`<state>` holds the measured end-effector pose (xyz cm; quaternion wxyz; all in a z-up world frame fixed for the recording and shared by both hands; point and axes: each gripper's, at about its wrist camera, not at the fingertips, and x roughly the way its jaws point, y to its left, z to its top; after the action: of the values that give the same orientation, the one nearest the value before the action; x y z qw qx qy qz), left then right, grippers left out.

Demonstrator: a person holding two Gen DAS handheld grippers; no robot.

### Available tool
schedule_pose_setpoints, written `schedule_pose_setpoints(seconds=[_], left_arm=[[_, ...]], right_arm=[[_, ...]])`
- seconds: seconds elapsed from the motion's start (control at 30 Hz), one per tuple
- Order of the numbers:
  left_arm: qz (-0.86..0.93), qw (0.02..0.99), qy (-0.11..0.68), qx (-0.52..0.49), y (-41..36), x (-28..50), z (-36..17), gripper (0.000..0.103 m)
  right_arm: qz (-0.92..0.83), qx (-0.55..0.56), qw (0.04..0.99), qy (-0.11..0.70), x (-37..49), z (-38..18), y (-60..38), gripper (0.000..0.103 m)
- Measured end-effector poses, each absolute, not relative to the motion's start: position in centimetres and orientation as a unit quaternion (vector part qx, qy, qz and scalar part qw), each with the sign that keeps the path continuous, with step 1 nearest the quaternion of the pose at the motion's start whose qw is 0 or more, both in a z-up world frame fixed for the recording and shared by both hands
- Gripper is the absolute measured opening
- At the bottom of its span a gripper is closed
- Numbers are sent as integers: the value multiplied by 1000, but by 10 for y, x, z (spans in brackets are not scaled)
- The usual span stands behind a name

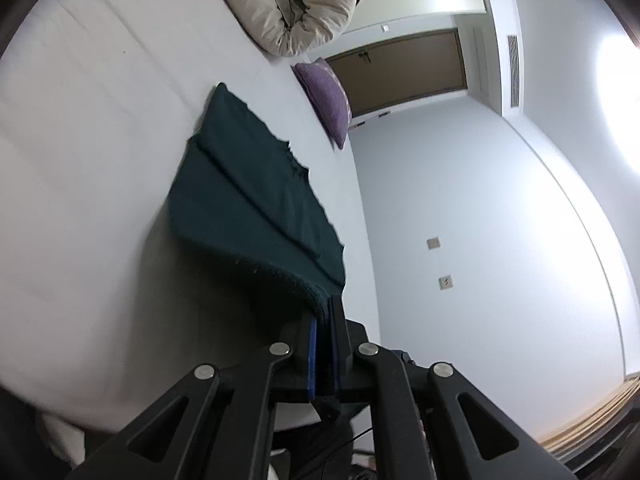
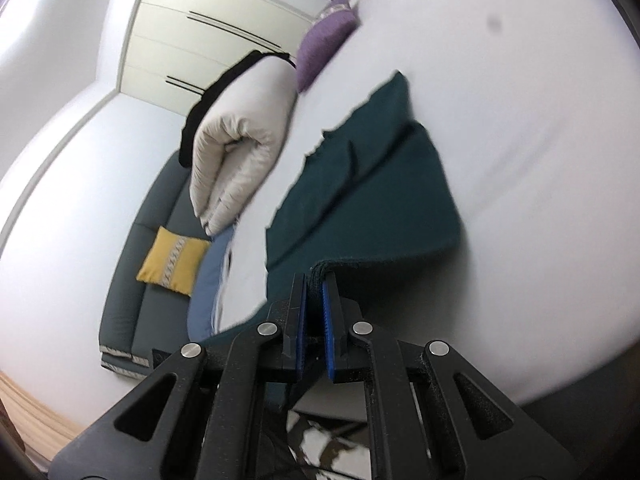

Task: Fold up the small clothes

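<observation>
Dark green knit cloth (image 1: pixel 256 200) on white bed (image 1: pixel 80 160): soft, light, floppy. L gripper (image 1: pixel 325 312) & R gripper (image 2: pixel 316 280) each clamped on a near corner, best hold pts.

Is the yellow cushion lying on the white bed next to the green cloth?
No, the yellow cushion lies on the grey sofa beside the bed.
</observation>
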<state>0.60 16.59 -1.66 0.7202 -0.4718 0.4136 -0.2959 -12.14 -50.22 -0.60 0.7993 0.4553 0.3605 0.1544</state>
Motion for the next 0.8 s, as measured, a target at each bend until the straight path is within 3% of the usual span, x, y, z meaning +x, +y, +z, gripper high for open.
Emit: schedule_pose_setpoints(seconds=[0.53, 0.8], left_arm=[[-257, 712, 395, -521, 152, 182, -35, 6], [-216, 725, 413, -507, 134, 284, -66, 6]], right_arm=[[116, 490, 809, 304, 62, 9, -530, 6], [70, 491, 811, 311, 181, -19, -542, 6]])
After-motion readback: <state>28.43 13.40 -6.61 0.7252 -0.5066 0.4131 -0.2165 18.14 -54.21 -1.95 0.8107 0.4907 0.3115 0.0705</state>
